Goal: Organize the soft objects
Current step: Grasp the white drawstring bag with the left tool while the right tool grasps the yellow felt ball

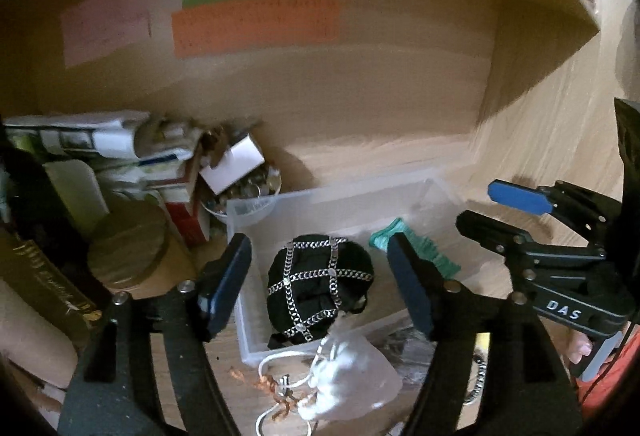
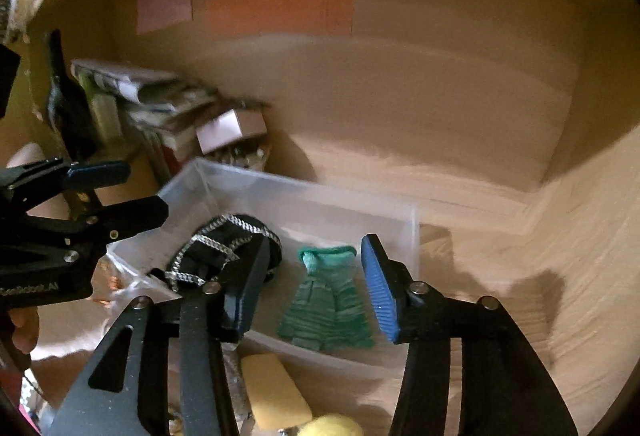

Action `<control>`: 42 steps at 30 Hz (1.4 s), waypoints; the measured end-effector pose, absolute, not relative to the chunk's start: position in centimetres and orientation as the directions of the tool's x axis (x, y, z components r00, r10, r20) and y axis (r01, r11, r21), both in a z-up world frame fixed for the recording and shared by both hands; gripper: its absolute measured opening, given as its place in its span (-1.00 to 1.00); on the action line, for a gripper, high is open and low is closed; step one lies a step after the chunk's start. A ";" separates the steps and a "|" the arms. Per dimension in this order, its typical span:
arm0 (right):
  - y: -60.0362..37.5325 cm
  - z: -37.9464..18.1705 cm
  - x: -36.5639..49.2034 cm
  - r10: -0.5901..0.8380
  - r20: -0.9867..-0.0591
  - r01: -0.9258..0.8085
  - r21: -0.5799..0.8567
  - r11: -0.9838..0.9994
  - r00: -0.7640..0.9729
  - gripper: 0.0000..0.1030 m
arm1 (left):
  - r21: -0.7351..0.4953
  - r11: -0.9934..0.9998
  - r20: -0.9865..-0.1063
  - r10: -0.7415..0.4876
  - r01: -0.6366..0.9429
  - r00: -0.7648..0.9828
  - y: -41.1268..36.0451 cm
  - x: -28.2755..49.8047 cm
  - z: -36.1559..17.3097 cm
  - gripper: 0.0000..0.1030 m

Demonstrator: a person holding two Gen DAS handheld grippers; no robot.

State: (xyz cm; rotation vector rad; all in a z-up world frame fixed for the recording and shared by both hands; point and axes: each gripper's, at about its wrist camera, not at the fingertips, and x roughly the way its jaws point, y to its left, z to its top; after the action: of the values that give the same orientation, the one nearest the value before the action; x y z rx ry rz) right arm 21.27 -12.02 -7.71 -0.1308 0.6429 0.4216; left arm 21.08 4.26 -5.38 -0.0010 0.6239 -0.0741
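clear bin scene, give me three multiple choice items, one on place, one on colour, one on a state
1. Where is the black chain-wrapped bundle?
A. inside the clear bin
B. on the book stack
C. in the left gripper

2. What colour is the small knitted garment?
A. red
B. green
C. white

3. How do the right gripper jaws stand?
A. shut on the garment
B. shut on nothing
C. open, holding nothing

Answers: 1 A, it lies within the bin walls. 2 B, green knit shows in both views. 3 C, a wide gap shows between the jaws.
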 end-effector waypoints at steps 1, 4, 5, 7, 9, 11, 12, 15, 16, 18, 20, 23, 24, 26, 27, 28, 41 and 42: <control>-12.2 -7.3 20.8 0.347 -0.594 -0.421 0.015 0.907 0.726 -0.02 | -0.027 0.997 -0.570 -0.070 0.066 0.819 4.2 20.5 -5.0 0.50; -12.8 -6.1 19.1 0.369 -0.549 -0.426 0.026 0.904 0.750 0.24 | -0.031 0.998 -0.534 -0.060 0.052 0.844 4.2 18.9 -4.2 0.68; -12.9 -5.9 18.6 0.369 -0.536 -0.425 0.022 0.905 0.759 0.26 | -0.029 0.998 -0.526 -0.056 0.047 0.849 4.2 18.5 -4.0 0.70; -13.1 -5.5 17.6 0.367 -0.518 -0.423 0.012 0.906 0.772 0.27 | -0.024 0.999 -0.515 -0.048 0.042 0.856 4.1 17.8 -4.0 0.75; -13.5 -5.3 16.7 0.370 -0.507 -0.423 0.011 0.906 0.779 0.30 | -0.025 0.999 -0.514 -0.042 0.035 0.857 4.2 17.0 -4.3 0.77; -14.0 -5.3 15.8 0.372 -0.500 -0.419 0.019 0.908 0.782 0.34 | -0.031 0.999 -0.522 -0.042 0.030 0.852 4.3 16.4 -4.9 0.78; -14.2 -5.4 15.4 0.372 -0.499 -0.418 0.022 0.908 0.782 0.34 | -0.036 0.999 -0.529 -0.042 0.028 0.847 4.3 16.0 -5.4 0.78; -14.8 -6.1 14.3 0.367 -0.511 -0.411 0.029 0.911 0.777 0.35 | -0.052 0.999 -0.559 -0.040 0.013 0.828 4.8 15.1 -6.8 0.78; -14.9 -6.4 14.1 0.363 -0.518 -0.409 0.028 0.912 0.774 0.35 | -0.056 0.998 -0.569 -0.039 0.009 0.821 4.9 14.9 -7.3 0.78; -15.1 -7.2 13.6 0.344 -0.536 -0.396 0.021 0.918 0.771 0.35 | -0.062 0.998 -0.594 -0.039 0.003 0.804 5.2 14.7 -8.5 0.78; -15.5 -8.1 13.0 0.332 -0.558 -0.387 0.022 0.922 0.760 0.35 | -0.066 0.998 -0.615 -0.037 -0.004 0.788 5.5 14.4 -9.5 0.78; -15.7 -9.6 12.7 0.317 -0.593 -0.375 0.026 0.927 0.740 0.35 | -0.091 0.996 -0.648 -0.052 -0.009 0.760 5.5 14.1 -10.9 0.78; -15.8 -10.1 12.6 0.310 -0.605 -0.370 0.028 0.929 0.733 0.35 | -0.105 0.994 -0.660 -0.065 -0.007 0.749 5.5 14.1 -11.5 0.78; -15.9 -11.1 12.7 0.304 -0.627 -0.365 0.034 0.930 0.717 0.35 | -0.129 0.992 -0.676 -0.087 -0.001 0.731 5.3 14.2 -12.5 0.78; -16.0 -11.7 12.7 0.301 -0.640 -0.363 0.037 0.931 0.707 0.35 | -0.136 0.991 -0.683 -0.096 0.003 0.724 5.2 14.3 -13.0 0.78; -16.1 -12.2 12.8 0.298 -0.650 -0.360 0.040 0.932 0.699 0.35 | -0.138 0.990 -0.690 -0.102 0.007 0.717 4.9 14.3 -13.4 0.77; -16.7 -16.8 14.3 0.296 -0.757 -0.356 0.089 0.930 0.583 0.00 | -0.127 0.990 -0.749 -0.134 0.058 0.649 2.4 16.8 -16.6 0.27; -16.8 -16.9 14.3 0.295 -0.761 -0.357 0.089 0.930 0.578 -0.15 | -0.127 0.990 -0.754 -0.136 0.060 0.642 2.4 16.8 -16.8 0.10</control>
State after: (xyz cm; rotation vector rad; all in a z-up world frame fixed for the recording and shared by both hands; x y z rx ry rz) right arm 14.34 -16.75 -16.90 -0.0767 0.8749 0.3817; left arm 16.83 2.41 -16.84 -0.0934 0.8662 -0.1120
